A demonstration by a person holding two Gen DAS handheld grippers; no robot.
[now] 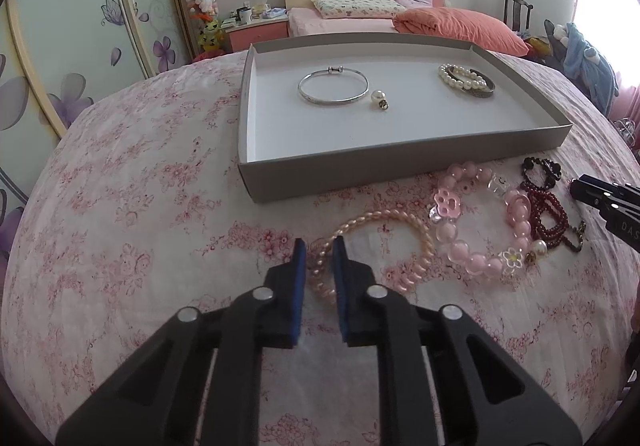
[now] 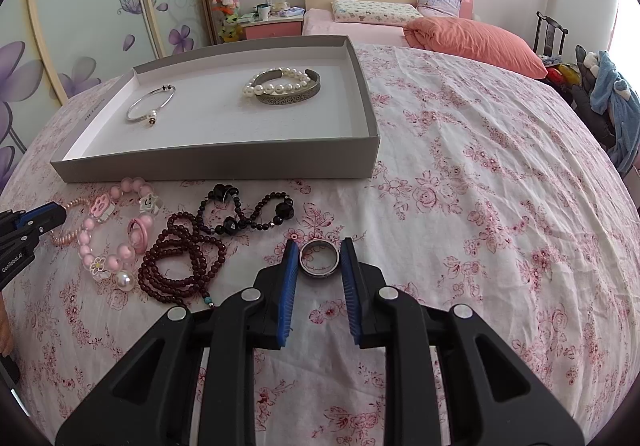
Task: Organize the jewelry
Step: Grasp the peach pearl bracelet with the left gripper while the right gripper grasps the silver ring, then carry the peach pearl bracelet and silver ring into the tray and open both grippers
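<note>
The left gripper (image 1: pixel 320 246) is low over the flowered sheet (image 1: pixel 140 226), its blue pads a narrow gap apart with the left side of the twisted pink bracelet (image 1: pixel 404 224) passing between them; whether the pads actually press on it cannot be told. The right gripper (image 2: pixel 319 252) stands partly open with a metal ring (image 2: pixel 319 264) lying on the sheet between its fingertips, a sliver of space on each side, so it does not hold the ring.

A shallow grey tray (image 1: pixel 360 173) sits on the far side of the sheet. Inside it, toward the left, lies a thin silver bangle (image 1: pixel 332 87) with a pearl earring (image 1: pixel 378 99) just beside its near right edge. Toward the right of the tray, a pearl bracelet (image 1: pixel 460 79) rests against a dark engraved cuff (image 1: pixel 482 91).

On the sheet just near of the tray, the loose pieces form a row. The pink bead bracelet (image 1: pixel 476 221) with flower and paw charms lies right of the twisted one, touching it. A second pearl earring (image 1: pixel 538 248) sits at its near right edge. Farther right lie a dark red bead necklace (image 2: pixel 180 266), coiled in loops, and a black bead bracelet (image 2: pixel 244 213) just far of it. The ring lies right of all these, apart from them.
</note>
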